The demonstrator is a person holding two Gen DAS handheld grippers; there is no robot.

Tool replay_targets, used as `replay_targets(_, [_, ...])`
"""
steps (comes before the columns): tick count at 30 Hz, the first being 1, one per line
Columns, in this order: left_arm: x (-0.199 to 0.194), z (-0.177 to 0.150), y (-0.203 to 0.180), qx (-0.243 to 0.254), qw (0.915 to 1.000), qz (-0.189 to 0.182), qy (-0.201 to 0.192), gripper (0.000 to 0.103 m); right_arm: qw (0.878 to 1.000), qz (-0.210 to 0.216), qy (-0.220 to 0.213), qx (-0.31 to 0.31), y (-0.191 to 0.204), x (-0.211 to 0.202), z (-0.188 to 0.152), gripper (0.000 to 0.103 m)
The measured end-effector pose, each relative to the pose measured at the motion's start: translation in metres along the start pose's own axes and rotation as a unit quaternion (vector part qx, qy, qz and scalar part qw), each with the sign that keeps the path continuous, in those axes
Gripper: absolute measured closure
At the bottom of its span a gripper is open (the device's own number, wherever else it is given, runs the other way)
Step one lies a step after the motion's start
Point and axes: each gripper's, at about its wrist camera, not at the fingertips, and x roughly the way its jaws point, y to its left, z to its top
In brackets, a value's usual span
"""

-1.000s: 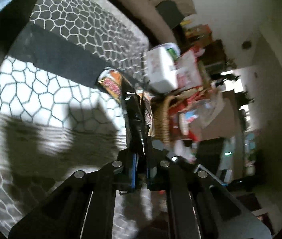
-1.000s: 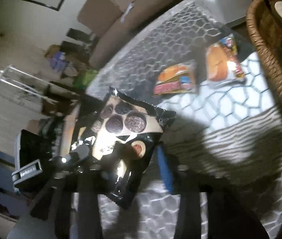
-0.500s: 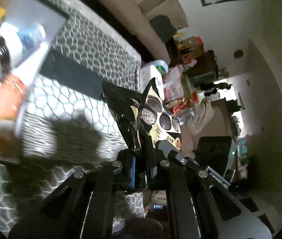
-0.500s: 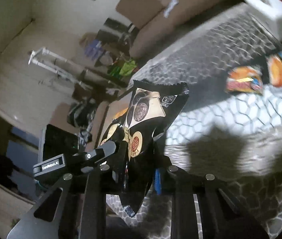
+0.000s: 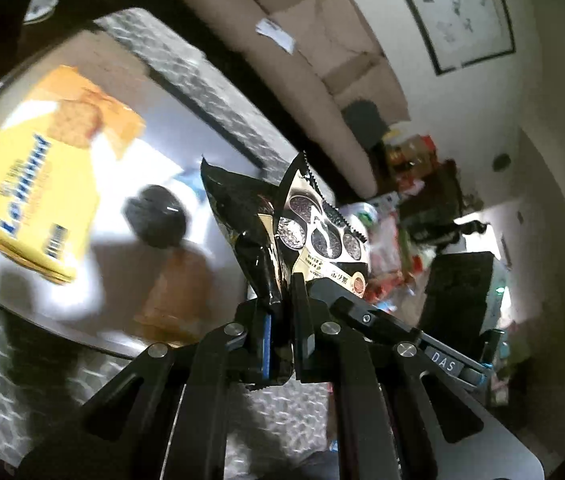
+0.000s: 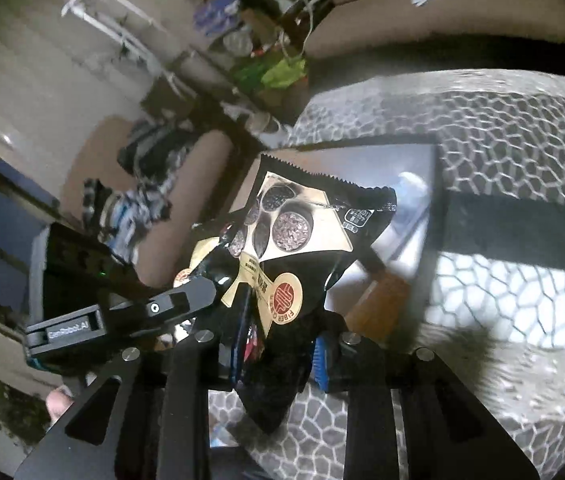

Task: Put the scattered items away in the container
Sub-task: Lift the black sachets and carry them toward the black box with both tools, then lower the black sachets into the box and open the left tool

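Both tongs, left gripper [image 5: 280, 320] and right gripper [image 6: 278, 344], pinch one black snack packet [image 5: 302, 236], held aloft above the tray's [image 5: 202, 152] near edge; next, I judge, lowering it in.

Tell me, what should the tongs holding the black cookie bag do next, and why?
Probably carry it a little further over the tray and lower it. Both tongs pinch the black snack bag: the left tongs and right tongs grip its bottom edge, so it hangs in the air. The grey tray with the yellow biscuit box lies just ahead.
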Motion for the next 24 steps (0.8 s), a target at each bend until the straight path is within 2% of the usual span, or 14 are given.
replay_targets(6, [0.011,0.019,0.060,-0.021,0.9986,0.045,0.017,0.095,0.999,-0.019,0.042,-0.010,-0.004,0.074,0.000,0.079])
replay_targets(10, [0.035,0.024,0.084,-0.001,0.9933,0.103,0.052,0.095,0.997,-0.036,0.066,-0.009,-0.017,0.106,-0.008,0.082])
replay_targets(12, [0.043,0.021,0.086,0.015,0.9896,0.130,0.060,0.095,0.997,-0.039,0.072,-0.013,-0.020,0.115,-0.010,0.088])
replay_targets(15, [0.053,0.019,0.085,0.051,0.9804,0.177,0.069,0.095,0.993,-0.075,0.079,-0.043,-0.017,0.125,-0.015,0.089])
replay_targets(18, [0.057,0.017,0.083,0.065,0.9773,0.188,0.073,0.095,0.980,-0.140,0.098,-0.102,-0.010,0.138,-0.023,0.090])
replay_targets(24, [0.055,0.013,0.078,0.064,0.9775,0.187,0.074,0.095,0.964,-0.185,0.124,-0.142,-0.009,0.153,-0.032,0.090])
